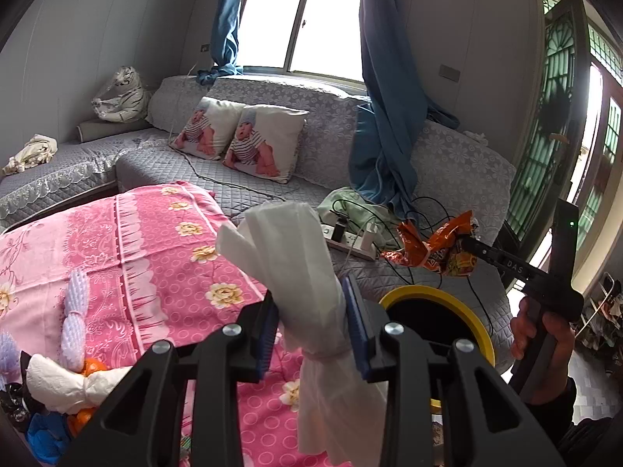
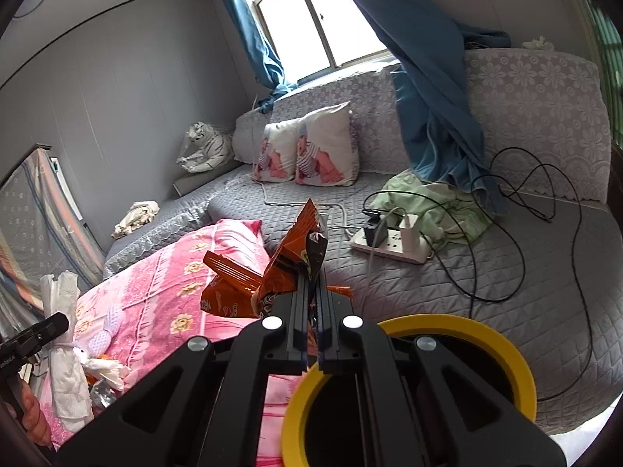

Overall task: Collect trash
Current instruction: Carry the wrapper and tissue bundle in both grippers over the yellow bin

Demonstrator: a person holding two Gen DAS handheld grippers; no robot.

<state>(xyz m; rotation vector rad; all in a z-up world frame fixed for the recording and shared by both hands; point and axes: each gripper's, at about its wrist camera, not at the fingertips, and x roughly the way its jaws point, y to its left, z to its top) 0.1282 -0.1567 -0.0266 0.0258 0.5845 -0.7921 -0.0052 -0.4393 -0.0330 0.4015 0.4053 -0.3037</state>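
My left gripper [image 1: 313, 327] is shut on a white tissue bundle [image 1: 296, 257], held up over the pink flowered cloth [image 1: 155, 257]; the bundle also shows in the right wrist view [image 2: 64, 350]. My right gripper [image 2: 313, 311] is shut on an orange snack wrapper [image 2: 272, 272], held just above and left of the yellow-rimmed bin [image 2: 506, 346]. In the left wrist view the wrapper [image 1: 436, 247] hangs above the bin's rim [image 1: 424, 295]. More tissue, orange peel and dark scraps lie at the cloth's near left [image 1: 78, 385].
A grey quilted sofa [image 1: 272, 190] holds two baby-print cushions [image 1: 241, 136], a white power strip [image 2: 389, 243] with black cables [image 2: 518, 233], a green cloth [image 2: 436, 206] and a hanging blue curtain [image 1: 385, 116]. A toy tiger [image 1: 120, 95] sits at the far corner.
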